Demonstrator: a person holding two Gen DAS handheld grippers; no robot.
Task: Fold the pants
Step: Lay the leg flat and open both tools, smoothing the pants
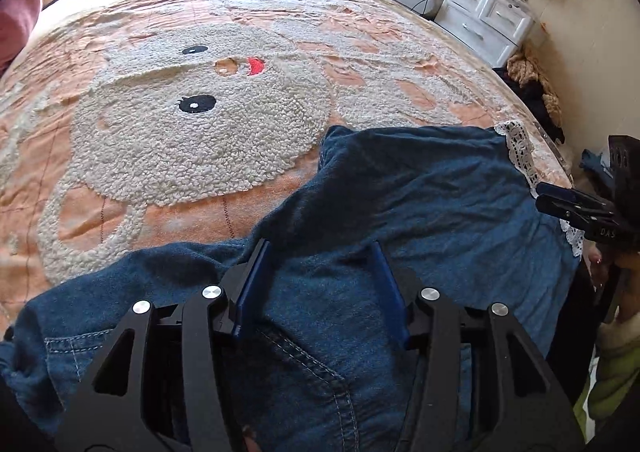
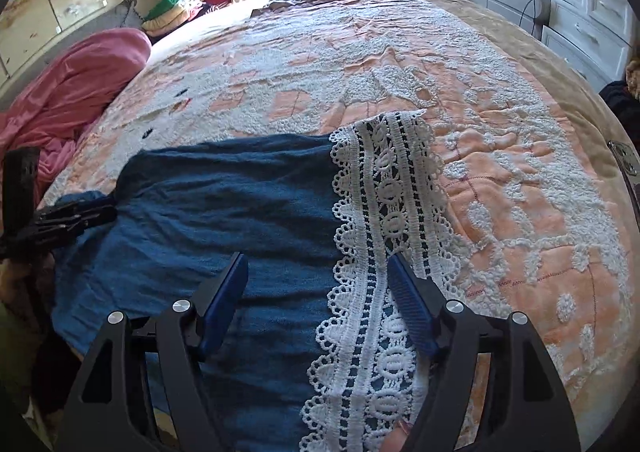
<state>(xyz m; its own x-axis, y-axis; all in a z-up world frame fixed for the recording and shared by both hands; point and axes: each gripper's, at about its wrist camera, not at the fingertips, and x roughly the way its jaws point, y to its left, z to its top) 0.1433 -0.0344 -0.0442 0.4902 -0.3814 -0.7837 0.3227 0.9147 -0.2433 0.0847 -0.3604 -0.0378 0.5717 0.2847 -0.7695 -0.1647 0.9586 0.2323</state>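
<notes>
Pants (image 1: 420, 191): one pair, blue denim, lying on the near edge of the bed (image 1: 160, 179), and in our judgement not yet folded.

Left gripper (image 1: 318, 252): we hold it with fingers spread wide, nothing between the pads, poised low over the seamed upper part of the garment. We judge it sits there to take the waist end for a fold.

Right gripper (image 2: 316, 268): likewise spread and empty, straddling the line where denim meets the lace trim (image 2: 392, 211). We cannot tell whether the pads touch the cloth. It stands at the hem end, likely so that the two tools take opposite ends of the leg.

Condition of garment: soft, lightly wrinkled cloth. Orange topstitching and a curved seam show beneath the left gripper. The leg runs flat toward the hem, which ends in a broad white lace band with scalloped edges.

Underlay: peach bedspread (image 2: 500, 211) with tufted white patterns, including a large animal face (image 1: 200, 119).

Surroundings: pink blanket (image 2: 72, 83) at the far left, white drawers (image 1: 484, 15) by the wall.
</notes>
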